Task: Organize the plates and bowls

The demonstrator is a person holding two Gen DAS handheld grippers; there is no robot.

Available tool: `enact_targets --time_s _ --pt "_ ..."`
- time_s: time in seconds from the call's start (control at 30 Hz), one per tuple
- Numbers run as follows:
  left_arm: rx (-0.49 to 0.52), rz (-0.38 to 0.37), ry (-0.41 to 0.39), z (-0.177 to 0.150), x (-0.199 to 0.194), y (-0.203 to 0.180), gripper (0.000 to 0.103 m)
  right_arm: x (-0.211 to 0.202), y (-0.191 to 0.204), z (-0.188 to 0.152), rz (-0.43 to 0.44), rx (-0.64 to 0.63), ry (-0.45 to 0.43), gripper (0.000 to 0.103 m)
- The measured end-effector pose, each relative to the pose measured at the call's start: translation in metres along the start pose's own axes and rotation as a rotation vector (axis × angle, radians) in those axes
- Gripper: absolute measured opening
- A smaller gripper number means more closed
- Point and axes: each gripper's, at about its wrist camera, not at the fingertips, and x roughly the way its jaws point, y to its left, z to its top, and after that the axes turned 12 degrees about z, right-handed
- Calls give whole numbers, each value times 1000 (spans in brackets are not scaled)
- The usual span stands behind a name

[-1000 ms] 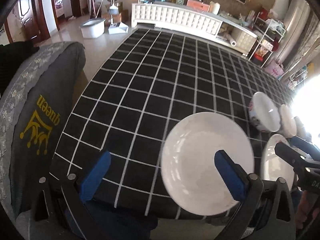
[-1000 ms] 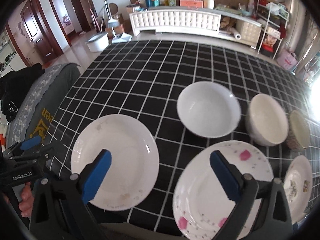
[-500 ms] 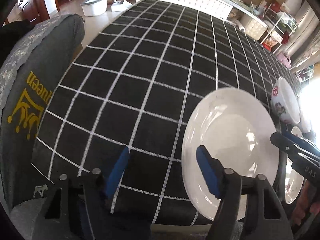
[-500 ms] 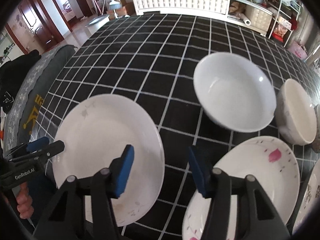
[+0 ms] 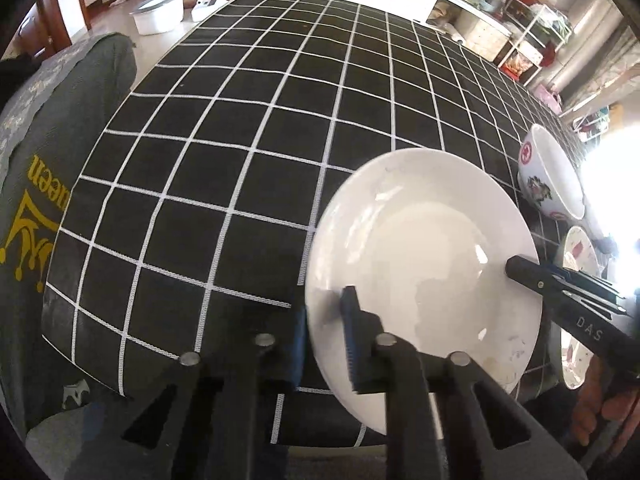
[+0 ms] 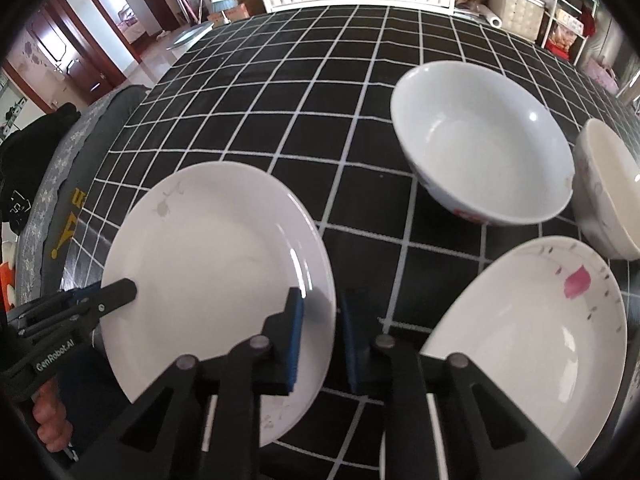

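Right wrist: both tongs (image 6: 320, 332) pinch plate (image 6: 208, 248) rims

A plain white plate (image 6: 216, 264) lies at the near left of the black checked cloth, glossy, with a faint grey mark near its far rim; its near edge reaches the table's near edge. To its right lies a white plate with pink petal marks (image 6: 532, 340), also at the near edge. Beyond the gap between them stands a large white bowl (image 6: 480, 140), upright and empty, with red print low on its outer wall. Just right of it stands a smaller cream bowl (image 6: 612, 196), partly cut by the frame.

In the left wrist view the plain white plate (image 5: 424, 276) fills the near right, the large bowl (image 5: 548, 176) beyond it showing red and floral decoration outside.
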Motion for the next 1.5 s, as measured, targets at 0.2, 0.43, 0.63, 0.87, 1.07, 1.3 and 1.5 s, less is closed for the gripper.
enact_targets --time_s 0.2,0.43,0.63,0.87,1.07,1.3,1.5 --pt "10 51 -18 1 0 -8 15 0 4 1 -10 -2 -18 15" --pt "0 29 -15 -4 -6 -17 12 -5 1 2 -24 20 -43 15" --pt "-14 24 -18 -8 -11 -16 12 -5 6 5 -25 4 -42 15" --pt "-17 35 -13 -11 -7 -13 12 2 6 5 -27 -4 -41 15" --pt "-27 37 -14 -13 -6 -14 12 3 -2 1 -9 15 -35 15" --pt "-43 96 -39 -17 -20 -10 13 -23 -5 -5 8 16 -93 15" --pt "-31 83 -121 -21 -61 -12 13 -56 -17 -22 15 37 -153 15"
